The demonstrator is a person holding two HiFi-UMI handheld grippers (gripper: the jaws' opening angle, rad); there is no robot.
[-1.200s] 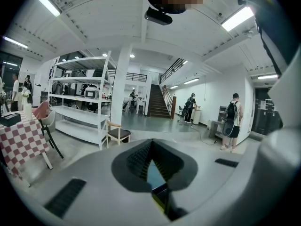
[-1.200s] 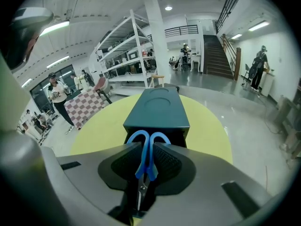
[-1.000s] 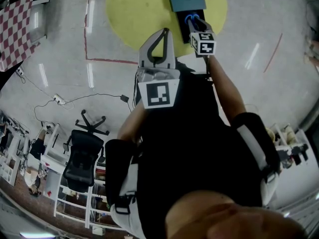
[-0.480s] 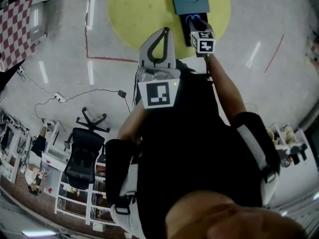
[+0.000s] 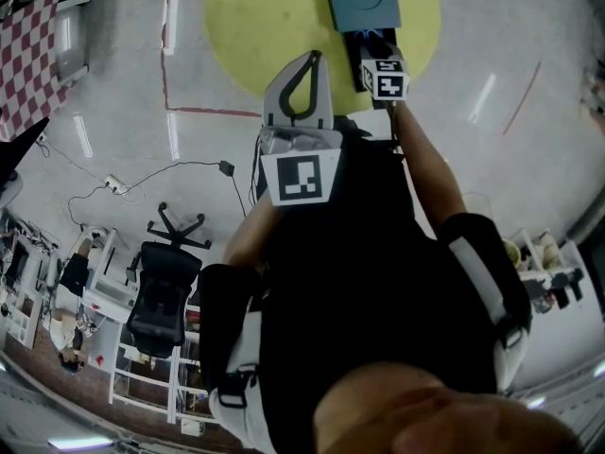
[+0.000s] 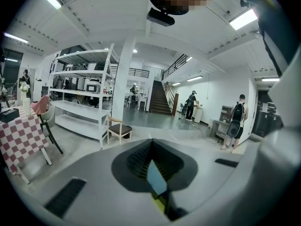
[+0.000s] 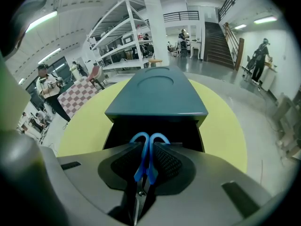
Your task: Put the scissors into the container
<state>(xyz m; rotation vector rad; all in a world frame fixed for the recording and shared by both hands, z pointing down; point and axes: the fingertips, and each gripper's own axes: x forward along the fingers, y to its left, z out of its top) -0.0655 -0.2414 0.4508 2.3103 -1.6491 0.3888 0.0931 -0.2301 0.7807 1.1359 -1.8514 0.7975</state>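
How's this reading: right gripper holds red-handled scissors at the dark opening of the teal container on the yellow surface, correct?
No: the handles are blue, not red. The right gripper view shows the right gripper shut on blue-handled scissors at the dark opening of the teal container, on the yellow surface.

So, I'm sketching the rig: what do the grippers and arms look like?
The left gripper and right gripper are grey moulded shells with dark ribbed fingers; each carries a white cube with black square markers. The person wears a black top and black, white-edged arm bands.
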